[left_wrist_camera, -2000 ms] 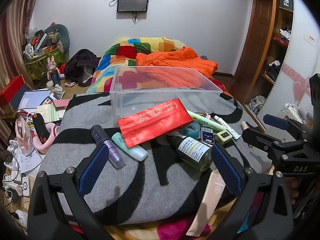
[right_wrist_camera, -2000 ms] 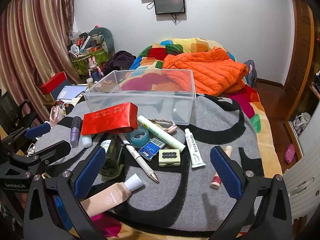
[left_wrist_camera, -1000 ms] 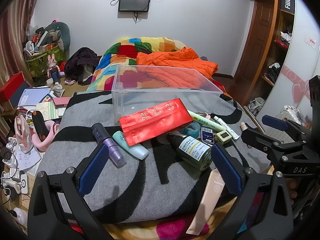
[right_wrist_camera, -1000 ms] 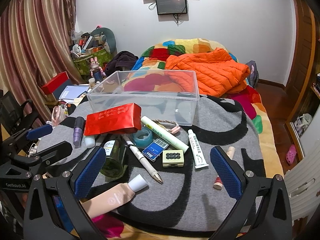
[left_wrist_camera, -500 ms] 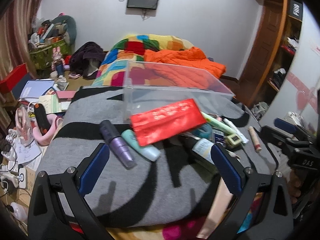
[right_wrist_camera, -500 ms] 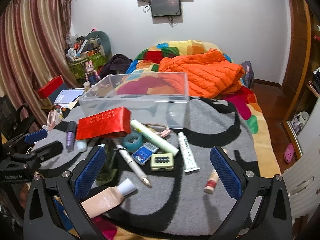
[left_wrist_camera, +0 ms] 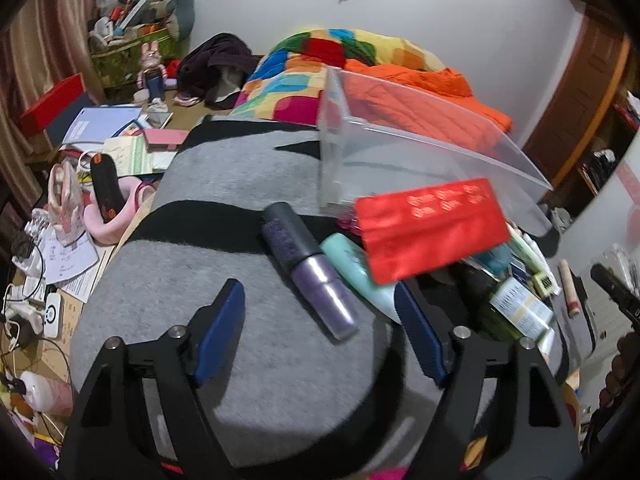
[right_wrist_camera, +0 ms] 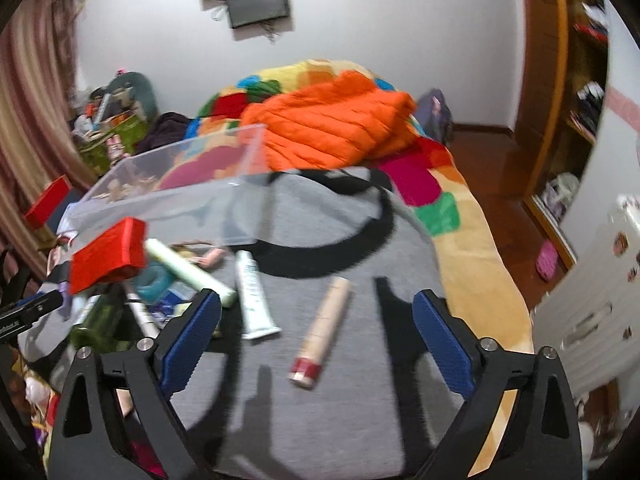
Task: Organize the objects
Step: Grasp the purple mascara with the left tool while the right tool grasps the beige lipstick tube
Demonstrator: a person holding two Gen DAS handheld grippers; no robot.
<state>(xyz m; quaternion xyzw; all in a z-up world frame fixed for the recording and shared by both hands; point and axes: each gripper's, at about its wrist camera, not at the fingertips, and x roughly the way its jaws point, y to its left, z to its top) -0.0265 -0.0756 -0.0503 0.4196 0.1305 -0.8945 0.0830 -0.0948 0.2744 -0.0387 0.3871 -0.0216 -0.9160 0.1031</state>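
Left gripper point(left_wrist_camera: 320, 318), jaws closing around a purple bottle point(left_wrist_camera: 308, 270), untouched; right gripper point(right_wrist_camera: 316, 338), jaws closing, frames a beige tube point(right_wrist_camera: 324, 330) on the grey blanket point(right_wrist_camera: 320, 408).

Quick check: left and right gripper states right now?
Left gripper: jaws closing around the purple bottle, not yet gripping.
Right gripper: jaws closing, beige tube between them, untouched.

You see, on the grey-and-black blanket point(left_wrist_camera: 256, 360): one clear plastic bin point(left_wrist_camera: 400, 160), one red packet point(left_wrist_camera: 432, 228), one purple bottle point(left_wrist_camera: 312, 276), one mint tube point(left_wrist_camera: 356, 268), one green glass bottle point(left_wrist_camera: 508, 308), one white tube point(right_wrist_camera: 254, 300), one beige stick point(right_wrist_camera: 324, 328), and two hand-held grippers: left point(left_wrist_camera: 320, 336), right point(right_wrist_camera: 316, 340).
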